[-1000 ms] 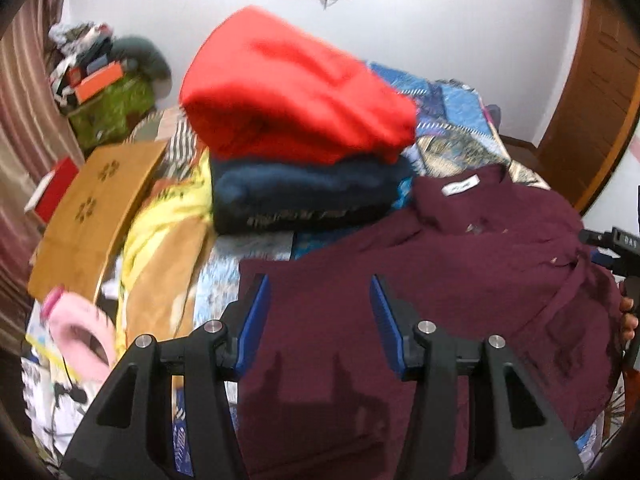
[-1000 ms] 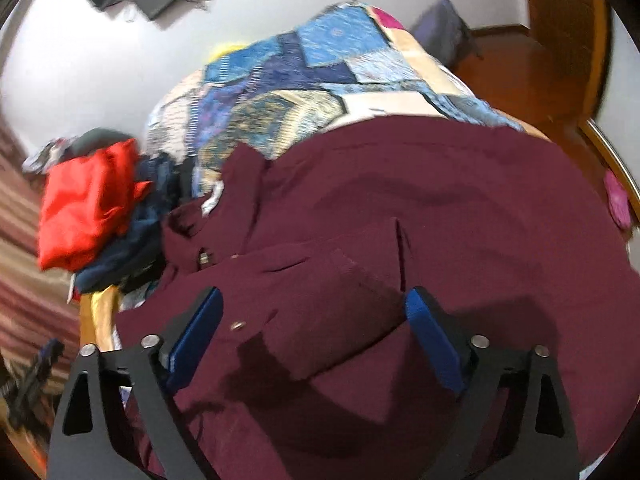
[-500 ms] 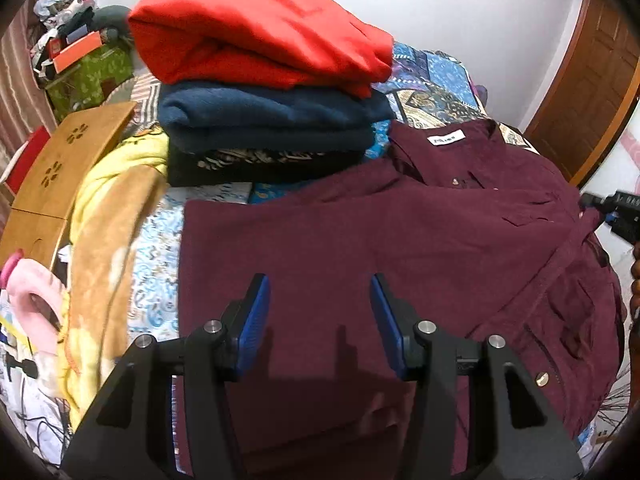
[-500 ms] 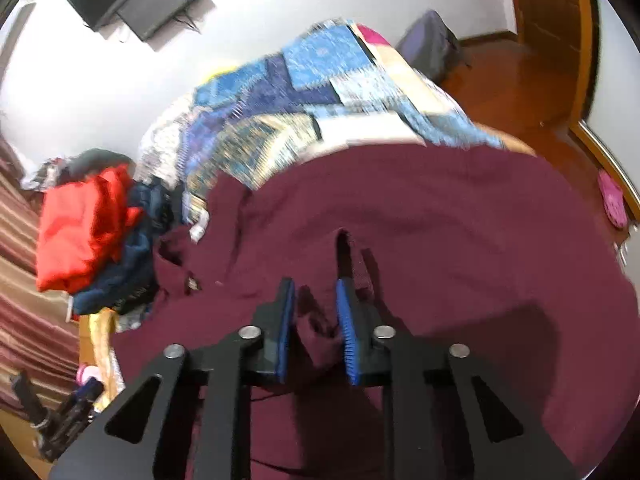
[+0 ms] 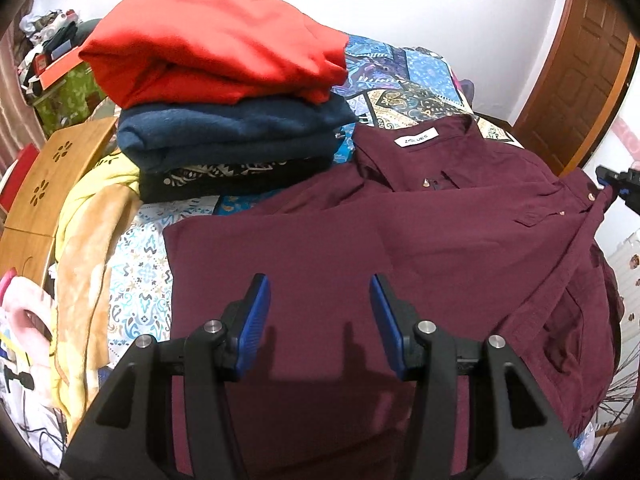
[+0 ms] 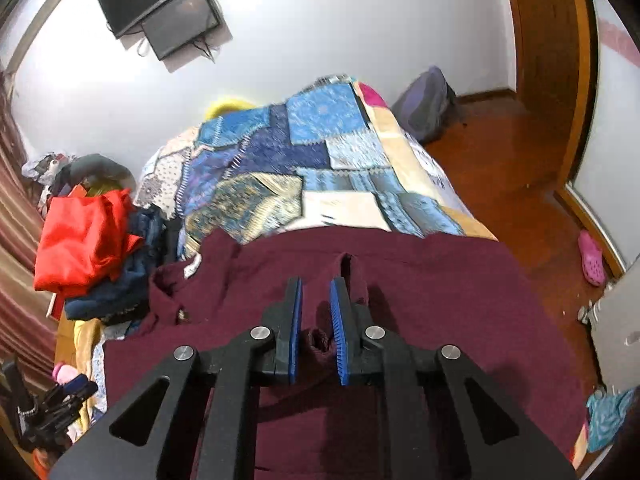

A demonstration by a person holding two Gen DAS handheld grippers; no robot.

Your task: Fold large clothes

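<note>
A large maroon button shirt [image 5: 440, 232] lies spread on the patchwork bed, collar and white label toward the far side. My left gripper [image 5: 318, 292] is open and empty, hovering over the shirt's near left panel. In the right wrist view my right gripper [image 6: 316, 292] is shut on a raised fold of the maroon shirt [image 6: 440, 288], which bunches between the blue pads. The right gripper also shows at the far right edge of the left wrist view [image 5: 616, 180], at the shirt's edge.
A stack of folded clothes, red [image 5: 216, 36] over navy [image 5: 232, 132], stands on the bed left of the shirt. A yellow blanket [image 5: 88, 248] and wooden tray [image 5: 44, 184] lie further left. The bed's right edge drops to a wooden floor [image 6: 500, 152].
My right gripper closed from wide open onto a fold of the shirt and lifted it. My left gripper moved over the shirt and stayed open.
</note>
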